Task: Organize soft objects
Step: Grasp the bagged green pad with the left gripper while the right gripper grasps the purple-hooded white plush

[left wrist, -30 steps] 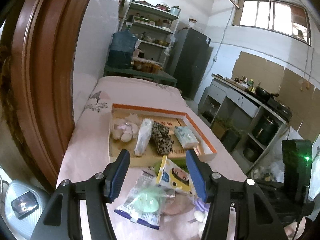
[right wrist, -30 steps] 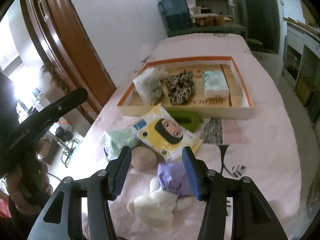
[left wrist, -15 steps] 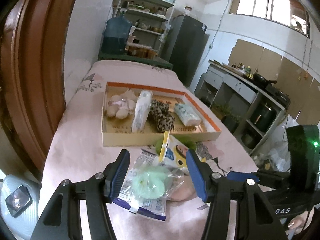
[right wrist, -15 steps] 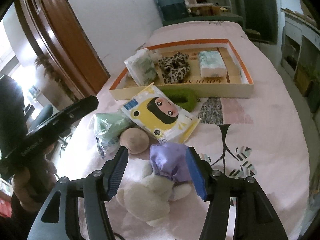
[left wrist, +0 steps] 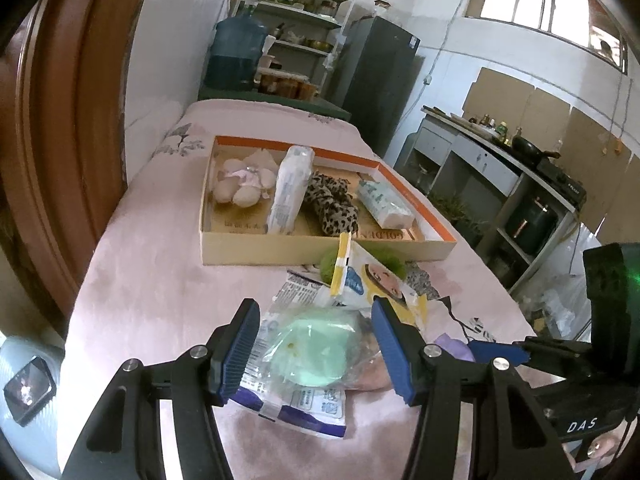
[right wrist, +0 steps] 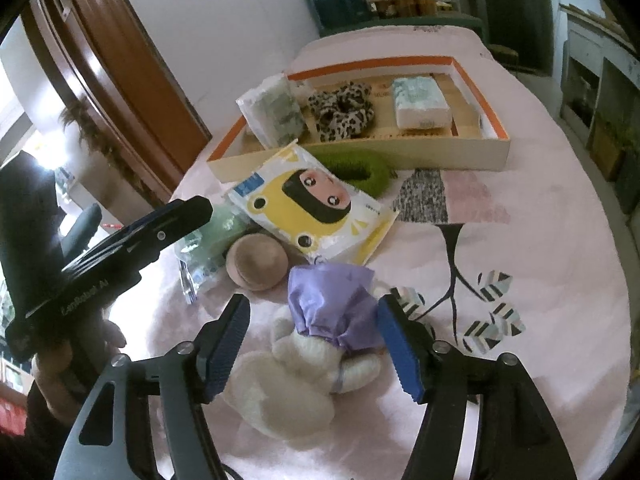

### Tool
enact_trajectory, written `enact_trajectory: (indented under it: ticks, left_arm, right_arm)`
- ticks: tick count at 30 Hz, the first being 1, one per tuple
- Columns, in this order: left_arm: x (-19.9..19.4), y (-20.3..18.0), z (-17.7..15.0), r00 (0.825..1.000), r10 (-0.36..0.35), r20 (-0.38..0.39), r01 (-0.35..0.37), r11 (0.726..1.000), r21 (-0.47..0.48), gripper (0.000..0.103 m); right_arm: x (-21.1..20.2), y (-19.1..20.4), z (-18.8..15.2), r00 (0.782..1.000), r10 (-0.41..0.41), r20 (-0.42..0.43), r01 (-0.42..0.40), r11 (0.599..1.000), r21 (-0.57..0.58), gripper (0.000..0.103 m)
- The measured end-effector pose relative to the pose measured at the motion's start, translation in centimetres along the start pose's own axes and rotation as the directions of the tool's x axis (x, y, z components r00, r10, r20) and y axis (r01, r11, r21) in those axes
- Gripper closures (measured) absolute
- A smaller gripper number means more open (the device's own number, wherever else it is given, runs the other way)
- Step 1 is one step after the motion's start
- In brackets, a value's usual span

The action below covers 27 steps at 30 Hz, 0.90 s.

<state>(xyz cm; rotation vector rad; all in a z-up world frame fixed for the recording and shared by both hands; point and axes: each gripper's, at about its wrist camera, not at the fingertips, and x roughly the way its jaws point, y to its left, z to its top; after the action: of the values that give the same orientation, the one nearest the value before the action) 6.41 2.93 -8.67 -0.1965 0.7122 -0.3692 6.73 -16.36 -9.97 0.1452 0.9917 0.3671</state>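
Note:
My left gripper (left wrist: 316, 354) is open just above a clear packet with a pale green puff (left wrist: 310, 350), which lies between its blue pads untouched. My right gripper (right wrist: 314, 344) is opening over a white plush toy in a purple dress (right wrist: 332, 312); the toy lies between the pads, which stand clear of it. A yellow cartoon wipes pack (right wrist: 312, 204), a green fuzzy scrunchie (right wrist: 360, 168) and a tan round puff (right wrist: 258, 262) lie ahead. The orange-rimmed box (left wrist: 320, 254) holds a plush bundle, a tissue pack, a leopard scrunchie and a wipes pack.
The pink patterned cloth (right wrist: 520, 184) covers the table. A brown wooden door frame (left wrist: 60, 140) stands at the left. Shelves, a water bottle (left wrist: 236, 54) and a dark fridge are beyond the table's far end; a counter runs along the right.
Both grippers have come down closer to the table. The right jaws have spread wider around the plush toy. The left jaws keep the same gap, now over the green puff packet.

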Motion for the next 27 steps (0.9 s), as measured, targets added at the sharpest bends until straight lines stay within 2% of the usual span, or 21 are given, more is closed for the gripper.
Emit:
enact_trajectory:
  ticks: [7, 12, 19, 21, 24, 27]
  left_arm:
    - [0.3, 0.4, -0.3, 1.0, -0.014, -0.013, 0.013, 1.0, -0.016, 0.045]
    - [1.0, 0.5, -0.5, 0.998, -0.036, -0.046, 0.034, 0.999, -0.038, 0.045]
    - [1.0, 0.4, -0.8, 0.998, -0.037, -0.047, 0.035, 0.998, -0.049, 0.045]
    - [0.9, 0.5, -0.8, 0.998, -0.041, -0.039, 0.038, 0.997, -0.062, 0.05]
    - [0.7, 0.7, -0.9, 0.999, -0.041, -0.028, 0.039, 0.997, -0.073, 0.053]
    - [0.5, 0.8, -1.0, 0.999, -0.036, -0.021, 0.034, 0.997, -0.075, 0.053]
  right_arm:
    - [0.7, -0.4, -0.7, 1.0, -0.015, -0.024, 0.015, 1.0, 0.003, 0.034]
    - [0.9, -0.8, -1.3, 1.0, -0.001, -0.031, 0.002, 1.0, 0.021, 0.033]
    - [0.9, -1.0, -1.8, 0.999, 0.023, -0.032, -0.022, 0.999, 0.03, 0.033]
    - [0.9, -0.9, -1.9, 0.999, 0.028, -0.029, -0.027, 0.999, 0.03, 0.033]
    - [0.8, -0.9, -2.0, 0.999, 0.034, -0.03, -0.033, 0.999, 0.025, 0.034]
    - [0.7, -0.9, -2.1, 0.998, 0.048, -0.027, -0.047, 0.998, 0.031, 0.039]
